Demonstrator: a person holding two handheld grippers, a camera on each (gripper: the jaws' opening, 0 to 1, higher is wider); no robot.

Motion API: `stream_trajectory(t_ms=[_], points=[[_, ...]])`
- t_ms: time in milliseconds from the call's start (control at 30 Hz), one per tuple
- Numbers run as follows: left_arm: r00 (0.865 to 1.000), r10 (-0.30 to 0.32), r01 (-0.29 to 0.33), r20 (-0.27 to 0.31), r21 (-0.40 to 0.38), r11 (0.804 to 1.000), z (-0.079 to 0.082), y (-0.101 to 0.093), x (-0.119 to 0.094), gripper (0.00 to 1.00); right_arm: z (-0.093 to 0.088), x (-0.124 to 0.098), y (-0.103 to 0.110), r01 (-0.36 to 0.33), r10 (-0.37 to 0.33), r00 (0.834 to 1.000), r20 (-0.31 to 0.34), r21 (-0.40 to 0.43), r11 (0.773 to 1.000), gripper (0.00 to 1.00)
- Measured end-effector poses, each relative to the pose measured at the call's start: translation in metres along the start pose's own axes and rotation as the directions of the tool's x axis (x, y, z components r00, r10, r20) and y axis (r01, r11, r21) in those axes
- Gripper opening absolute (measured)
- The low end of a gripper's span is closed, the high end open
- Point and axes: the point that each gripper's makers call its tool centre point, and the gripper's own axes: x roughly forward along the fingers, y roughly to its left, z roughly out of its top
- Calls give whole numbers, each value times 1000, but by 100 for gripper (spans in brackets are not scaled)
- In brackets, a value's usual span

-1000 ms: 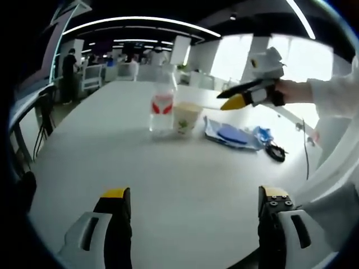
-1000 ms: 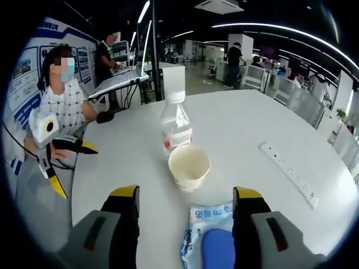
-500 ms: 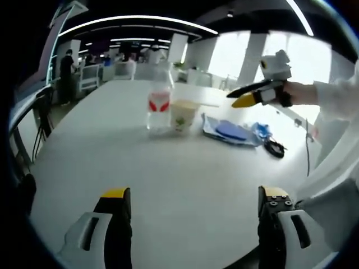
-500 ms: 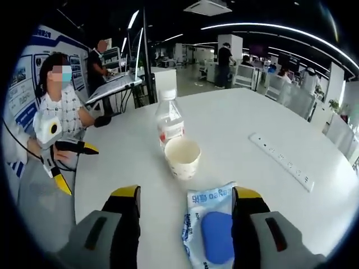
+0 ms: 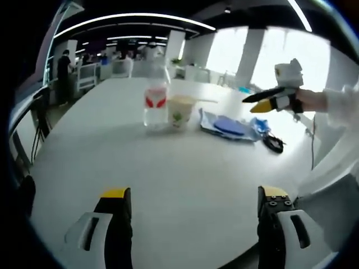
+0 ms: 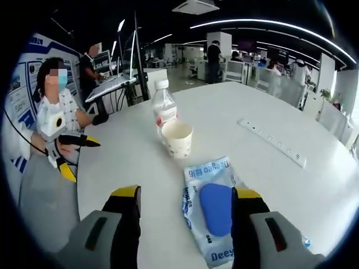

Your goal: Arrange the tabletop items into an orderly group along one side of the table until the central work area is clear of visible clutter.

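A clear water bottle (image 5: 155,106) with a red label stands on the white table (image 5: 168,179), a paper cup (image 5: 181,112) touching its right side. Right of them lies a flat blue-and-white wipes pack (image 5: 227,124). My left gripper (image 5: 193,196) is open over bare table, well short of them. My right gripper (image 5: 253,104) hovers beyond the pack, held by a hand. In the right gripper view the pack (image 6: 210,207) lies between the open jaws of my right gripper (image 6: 185,193), with the cup (image 6: 177,139) and bottle (image 6: 164,112) farther on. The left gripper (image 6: 84,161) shows open at the left.
A coiled black cable (image 5: 273,144) lies right of the pack. A white power strip (image 6: 272,142) runs along the table's far right. A seated person (image 6: 53,112) is at the table's left edge. Desks and other people fill the room behind.
My right gripper has drawn back from the bottle and cup, bringing the whole wipes pack between its jaws in view. The left gripper view has shifted slightly; both grippers stay open.
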Motion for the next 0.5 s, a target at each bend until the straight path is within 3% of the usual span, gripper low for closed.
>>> stream_trajectory(t_ms=[500], points=[[999, -28, 30, -43, 43, 999, 0, -7, 4, 90, -39, -38, -6, 51, -51, 999, -7, 67, 996, 63]])
